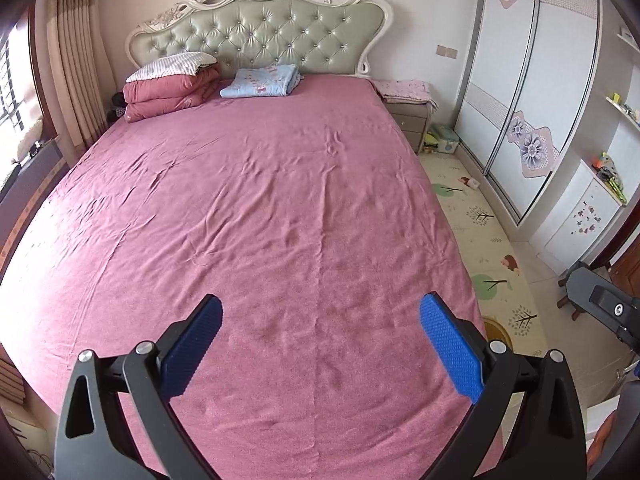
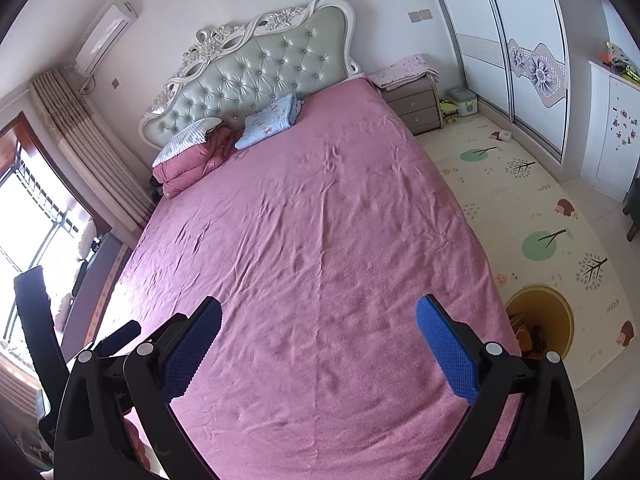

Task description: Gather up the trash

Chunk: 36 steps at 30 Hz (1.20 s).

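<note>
My left gripper (image 1: 320,308) is open and empty above the foot of a bed with a pink sheet (image 1: 248,208). My right gripper (image 2: 319,308) is open and empty above the same pink sheet (image 2: 320,216). A yellow bin (image 2: 540,322) with some trash inside stands on the floor by the bed's right side; its rim shows in the left wrist view (image 1: 496,328). A small object (image 2: 502,135) lies on the play mat near the wardrobe; it also shows in the left wrist view (image 1: 470,182). No trash shows on the sheet.
A folded red quilt with a pillow (image 1: 168,88) and a folded blue blanket (image 1: 260,80) lie by the headboard. A nightstand (image 2: 412,100) and a green box (image 2: 462,100) stand right of the bed. A patterned play mat (image 2: 520,200) and a wardrobe (image 1: 528,80) are at right.
</note>
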Each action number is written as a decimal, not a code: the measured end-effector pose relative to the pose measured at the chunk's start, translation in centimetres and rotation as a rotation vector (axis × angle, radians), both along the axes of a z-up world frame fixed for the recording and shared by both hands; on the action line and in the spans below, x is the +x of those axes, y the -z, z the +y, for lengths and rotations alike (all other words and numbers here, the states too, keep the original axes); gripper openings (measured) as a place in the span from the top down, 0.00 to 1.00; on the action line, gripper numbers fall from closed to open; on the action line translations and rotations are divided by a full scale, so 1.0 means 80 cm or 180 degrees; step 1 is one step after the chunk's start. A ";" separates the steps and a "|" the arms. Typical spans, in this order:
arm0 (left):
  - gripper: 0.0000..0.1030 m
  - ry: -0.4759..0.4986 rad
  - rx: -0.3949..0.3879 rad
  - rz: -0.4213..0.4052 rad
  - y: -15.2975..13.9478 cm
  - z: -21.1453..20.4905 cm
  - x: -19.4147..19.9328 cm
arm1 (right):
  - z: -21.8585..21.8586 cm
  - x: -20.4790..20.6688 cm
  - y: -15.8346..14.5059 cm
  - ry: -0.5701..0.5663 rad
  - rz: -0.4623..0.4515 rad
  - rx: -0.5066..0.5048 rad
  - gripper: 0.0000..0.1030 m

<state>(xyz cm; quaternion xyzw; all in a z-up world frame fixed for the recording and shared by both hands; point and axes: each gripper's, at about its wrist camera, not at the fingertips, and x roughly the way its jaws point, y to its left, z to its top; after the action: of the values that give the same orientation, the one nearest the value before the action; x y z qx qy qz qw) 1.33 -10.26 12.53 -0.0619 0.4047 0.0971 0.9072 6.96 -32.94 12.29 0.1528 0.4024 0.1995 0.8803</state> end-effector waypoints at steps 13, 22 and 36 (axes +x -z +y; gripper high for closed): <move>0.04 -0.0075 -0.0192 -0.0095 -0.006 0.020 -0.012 | 0.011 -0.011 -0.004 -0.0141 -0.0061 -0.0071 0.08; 0.04 -0.0025 -0.0308 -0.0009 0.002 0.022 -0.008 | 0.001 -0.016 0.001 -0.0005 0.0019 -0.0062 0.08; 0.04 0.0087 -0.0192 0.0080 0.005 0.011 0.002 | -0.001 -0.016 0.000 -0.0003 0.0012 0.0000 0.08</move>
<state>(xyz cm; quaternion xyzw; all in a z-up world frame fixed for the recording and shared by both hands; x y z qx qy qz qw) 1.46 -9.38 12.16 -0.0825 0.4196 0.0732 0.9010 5.68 -33.00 12.28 0.1529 0.4042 0.1997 0.8794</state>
